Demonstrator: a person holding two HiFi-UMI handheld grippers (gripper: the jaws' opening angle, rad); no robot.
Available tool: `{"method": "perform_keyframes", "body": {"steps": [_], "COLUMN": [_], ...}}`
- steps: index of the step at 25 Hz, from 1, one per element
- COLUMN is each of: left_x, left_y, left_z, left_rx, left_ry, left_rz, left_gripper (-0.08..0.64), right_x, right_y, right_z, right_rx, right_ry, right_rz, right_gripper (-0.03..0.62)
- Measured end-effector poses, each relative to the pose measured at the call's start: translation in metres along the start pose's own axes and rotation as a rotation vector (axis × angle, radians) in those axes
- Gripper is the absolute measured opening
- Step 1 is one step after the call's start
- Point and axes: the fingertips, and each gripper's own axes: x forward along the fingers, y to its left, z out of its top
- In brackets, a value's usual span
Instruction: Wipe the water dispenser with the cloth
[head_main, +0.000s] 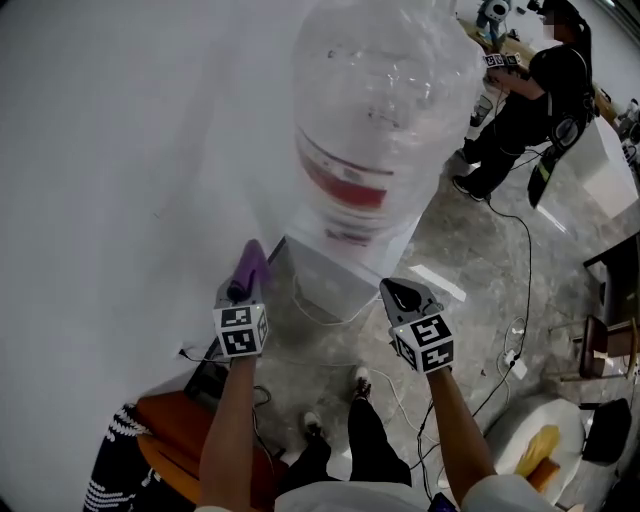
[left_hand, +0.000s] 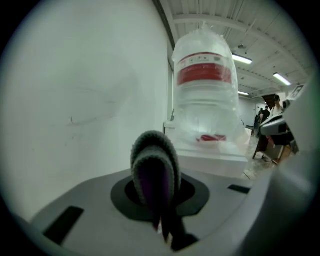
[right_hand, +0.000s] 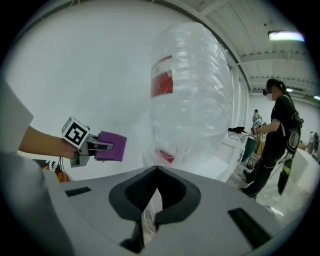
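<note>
my left hand-held gripper (head_main: 245, 287): clamped on folded purple cloth (head_main: 250, 264) | cloth: just left of water dispenser (head_main: 338, 282) | my right hand-held gripper (head_main: 405, 298): closed, empty

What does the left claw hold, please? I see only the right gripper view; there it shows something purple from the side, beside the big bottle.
Observer: The left gripper view shows a folded cloth, grey knit outside and purple inside, clamped in the left claw.
Operator: Where is it held now?
Observer: From the head view, the cloth is at the top left corner of the water dispenser, next to the wall. I cannot tell if it touches.
Operator: Is there anything to watch on my right side?
Observer: The head view shows a black cable lying on the floor, right of the water dispenser.
</note>
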Motion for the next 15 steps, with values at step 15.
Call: {"method": "perform_keyframes", "body": {"steps": [15], "left_x": [0.104], "left_y": [-0.045], "left_z": [-0.022], "left_rx": [0.013], "left_ry": [0.052], "left_rz": [-0.076], "left_gripper": [0.044], "right_x": [0.042], "right_y": [-0.020], "right_z": [-0.048], "right_rx": [-0.001], "right_ry": [0.069], "right_rz": [0.045], "right_gripper": [0.008]}}
